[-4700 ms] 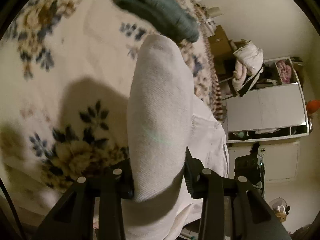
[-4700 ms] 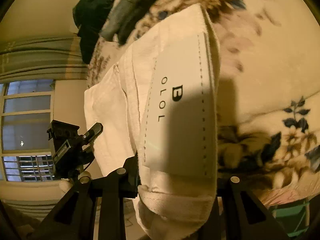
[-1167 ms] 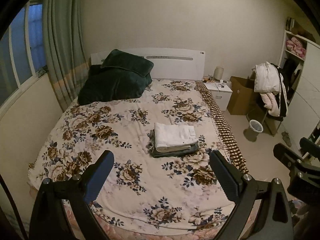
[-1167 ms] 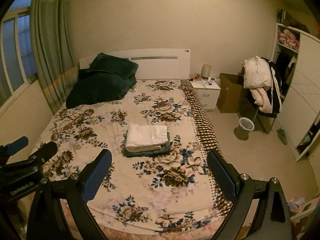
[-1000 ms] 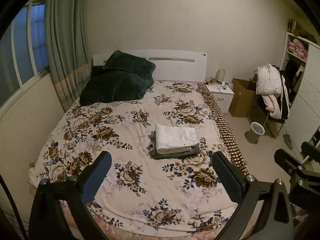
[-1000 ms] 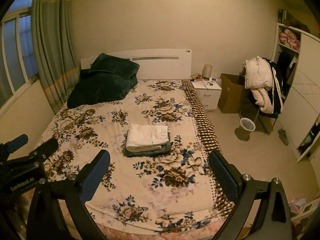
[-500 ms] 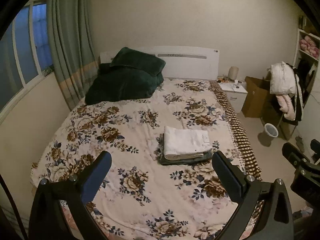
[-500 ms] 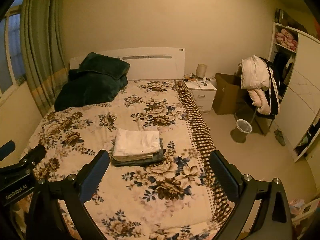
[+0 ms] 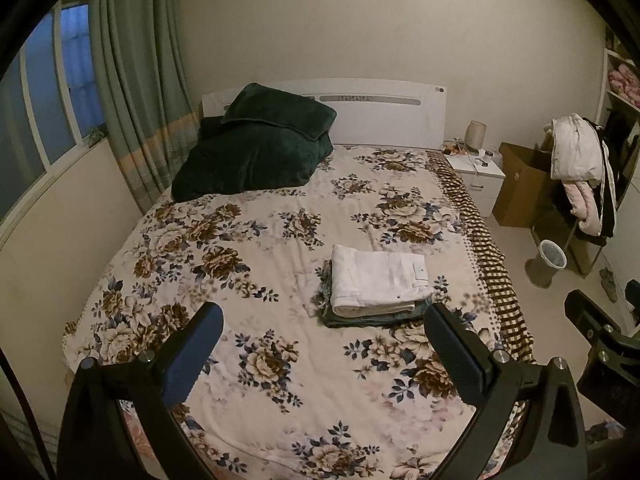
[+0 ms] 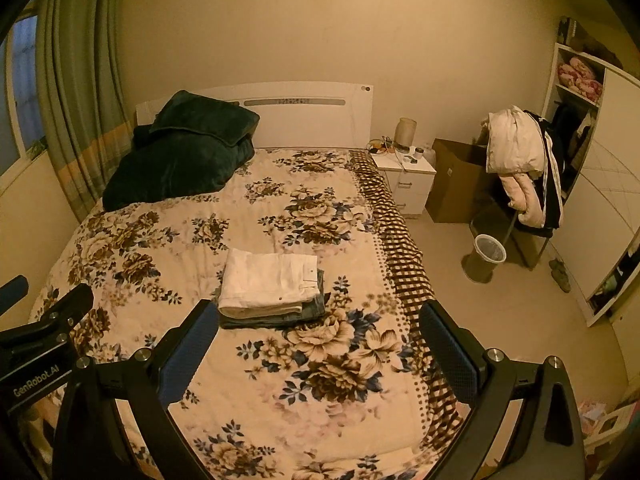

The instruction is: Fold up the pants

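Folded white pants (image 9: 378,280) lie on top of folded grey-blue pants (image 9: 372,318) on the floral bedspread (image 9: 256,264), right of the bed's middle. The stack also shows in the right wrist view, white pants (image 10: 270,282) over grey-blue ones (image 10: 312,310). My left gripper (image 9: 324,348) is open and empty, held back above the foot of the bed. My right gripper (image 10: 316,346) is open and empty too, likewise well short of the stack.
Dark green pillows (image 9: 260,152) lie at the headboard. A white nightstand (image 10: 408,178), a cardboard box (image 10: 456,178), a chair hung with clothes (image 10: 524,168) and a bin (image 10: 486,256) stand right of the bed. Curtains (image 9: 132,92) hang at left.
Since 4.7 s ago both grippers let go of the white pants and pulled far back. Over the last second both views drifted slightly; the stack has not moved.
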`<move>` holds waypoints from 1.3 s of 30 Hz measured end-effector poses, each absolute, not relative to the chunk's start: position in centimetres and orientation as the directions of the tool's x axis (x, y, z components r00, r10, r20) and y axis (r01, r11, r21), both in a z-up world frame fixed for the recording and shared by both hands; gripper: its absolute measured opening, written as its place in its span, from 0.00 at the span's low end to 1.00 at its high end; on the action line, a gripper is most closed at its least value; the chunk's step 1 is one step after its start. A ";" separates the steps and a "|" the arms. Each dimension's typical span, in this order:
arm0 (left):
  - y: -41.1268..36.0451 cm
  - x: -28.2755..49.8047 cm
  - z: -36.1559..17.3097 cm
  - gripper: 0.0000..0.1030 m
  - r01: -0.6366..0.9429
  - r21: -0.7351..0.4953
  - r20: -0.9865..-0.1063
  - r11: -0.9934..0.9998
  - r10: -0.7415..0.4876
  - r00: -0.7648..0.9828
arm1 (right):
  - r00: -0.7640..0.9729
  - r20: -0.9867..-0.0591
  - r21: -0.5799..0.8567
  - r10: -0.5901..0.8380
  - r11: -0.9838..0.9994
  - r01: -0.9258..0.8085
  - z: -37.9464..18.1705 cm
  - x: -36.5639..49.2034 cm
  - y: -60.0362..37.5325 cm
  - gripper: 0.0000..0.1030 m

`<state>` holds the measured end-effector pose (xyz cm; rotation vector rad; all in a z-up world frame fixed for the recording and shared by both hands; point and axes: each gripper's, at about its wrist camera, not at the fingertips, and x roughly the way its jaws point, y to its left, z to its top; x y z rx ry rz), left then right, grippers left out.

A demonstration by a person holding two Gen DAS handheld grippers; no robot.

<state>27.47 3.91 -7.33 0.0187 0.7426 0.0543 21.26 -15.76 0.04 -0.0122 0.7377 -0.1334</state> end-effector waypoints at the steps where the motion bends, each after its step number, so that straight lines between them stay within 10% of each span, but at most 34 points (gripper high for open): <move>1: 3.9 27.5 -7.3 1.00 -0.041 0.036 -0.676 0.999 0.055 0.735 | 0.731 -0.672 -0.054 -0.122 0.992 0.116 -0.1 21.4 -15.9 0.99; 39: 3.0 25.5 -7.1 1.00 -0.020 0.036 -0.684 0.999 0.039 0.729 | 0.726 -0.684 -0.002 -0.065 0.996 0.087 -1.8 18.6 -15.5 0.99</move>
